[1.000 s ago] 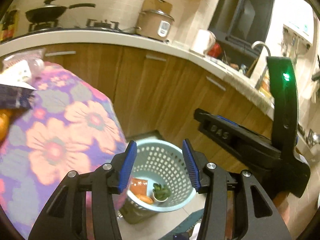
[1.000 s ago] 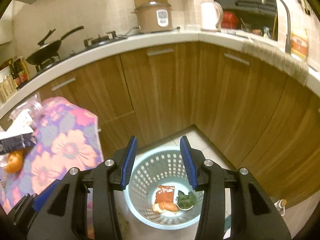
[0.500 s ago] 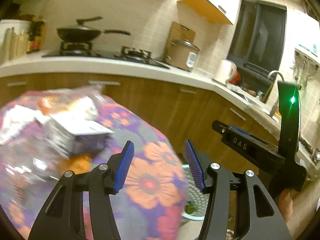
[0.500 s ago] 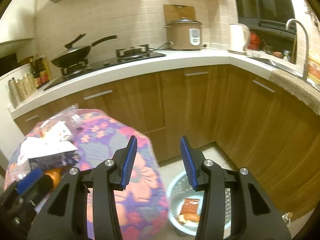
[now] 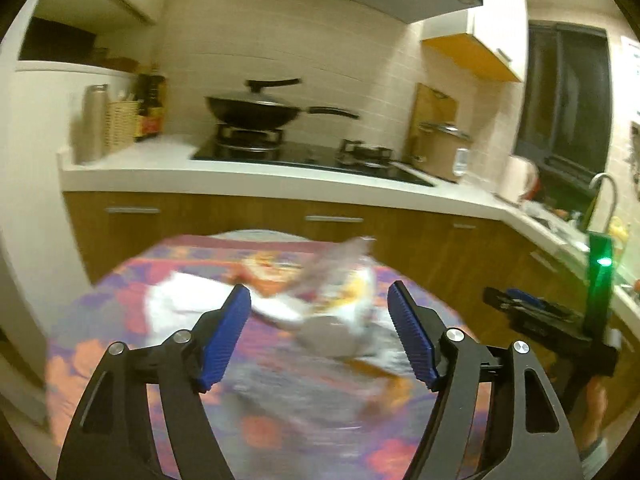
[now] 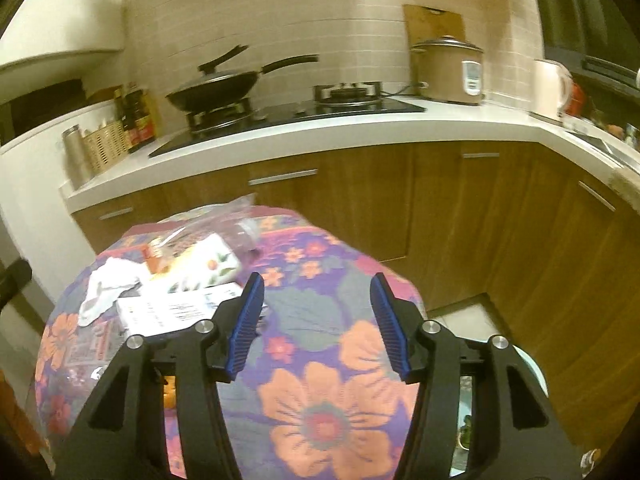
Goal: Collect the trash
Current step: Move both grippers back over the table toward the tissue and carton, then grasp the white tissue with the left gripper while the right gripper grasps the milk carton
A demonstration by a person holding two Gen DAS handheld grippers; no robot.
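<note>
A round table with a flowered cloth [image 6: 320, 400] carries a pile of trash at its far left: a crumpled white tissue [image 6: 106, 286], a white box [image 6: 176, 310], a printed carton [image 6: 208, 264] and clear plastic wrap [image 6: 224, 224]. My right gripper [image 6: 318, 324] is open and empty above the cloth, right of the pile. In the left wrist view the pile [image 5: 320, 300] is blurred; my left gripper [image 5: 320, 338] is open and empty just before it. The light blue basket's rim [image 6: 534, 368] shows at lower right.
A wooden cabinet run [image 6: 400, 200] with a white counter curves behind the table. On it stand a wok [image 6: 216, 88] on a stove, a rice cooker [image 6: 448, 70] and a kettle [image 6: 550, 88]. The right gripper's body [image 5: 560, 328] shows at the right of the left wrist view.
Both grippers have swung up and left from over the basket to over the table. The trash pile now lies in front of the left gripper. Both stay open.
</note>
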